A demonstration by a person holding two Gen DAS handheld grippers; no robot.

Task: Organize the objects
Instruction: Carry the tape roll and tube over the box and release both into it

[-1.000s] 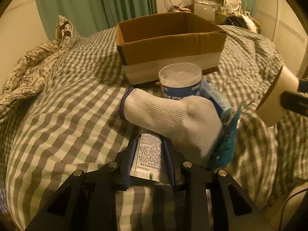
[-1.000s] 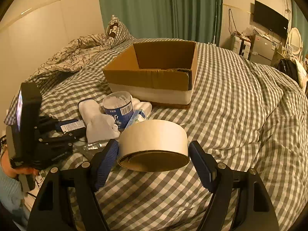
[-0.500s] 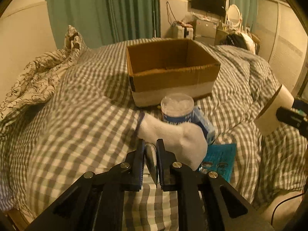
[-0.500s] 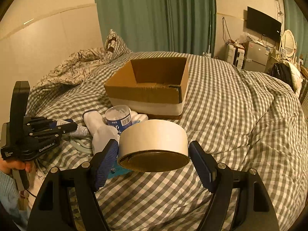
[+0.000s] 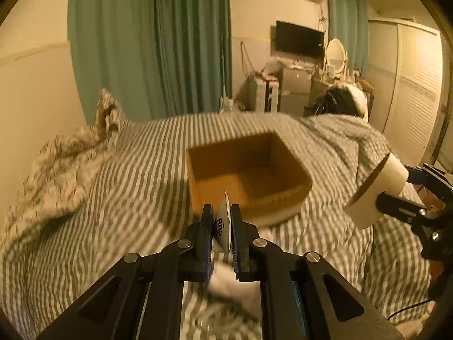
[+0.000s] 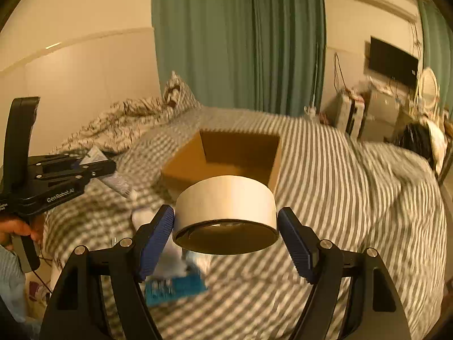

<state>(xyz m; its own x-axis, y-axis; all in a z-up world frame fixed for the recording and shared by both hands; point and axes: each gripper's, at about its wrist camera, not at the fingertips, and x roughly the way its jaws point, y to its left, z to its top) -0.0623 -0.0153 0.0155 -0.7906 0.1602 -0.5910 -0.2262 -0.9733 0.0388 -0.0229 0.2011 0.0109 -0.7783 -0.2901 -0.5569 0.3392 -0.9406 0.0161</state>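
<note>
My left gripper (image 5: 221,231) is shut on a white tube (image 5: 223,221), lifted above the bed and just short of the open cardboard box (image 5: 246,175). From the right wrist view the left gripper (image 6: 93,167) holds the tube (image 6: 113,181) with its end hanging down. My right gripper (image 6: 225,226) is shut on a wide roll of tape (image 6: 225,206), held in the air in front of the box (image 6: 226,158). The roll also shows at the right of the left wrist view (image 5: 376,192).
The box sits on a grey checked duvet (image 5: 127,187). Below the grippers lie a white sock (image 6: 144,215) and a blue packet (image 6: 175,286). A crumpled patterned blanket (image 5: 62,164) lies at the left. Green curtains, a TV and furniture stand behind the bed.
My left gripper has lifted the tube off the bed and risen toward the box. My right gripper has risen with the tape roll. Both views are blurred by motion.
</note>
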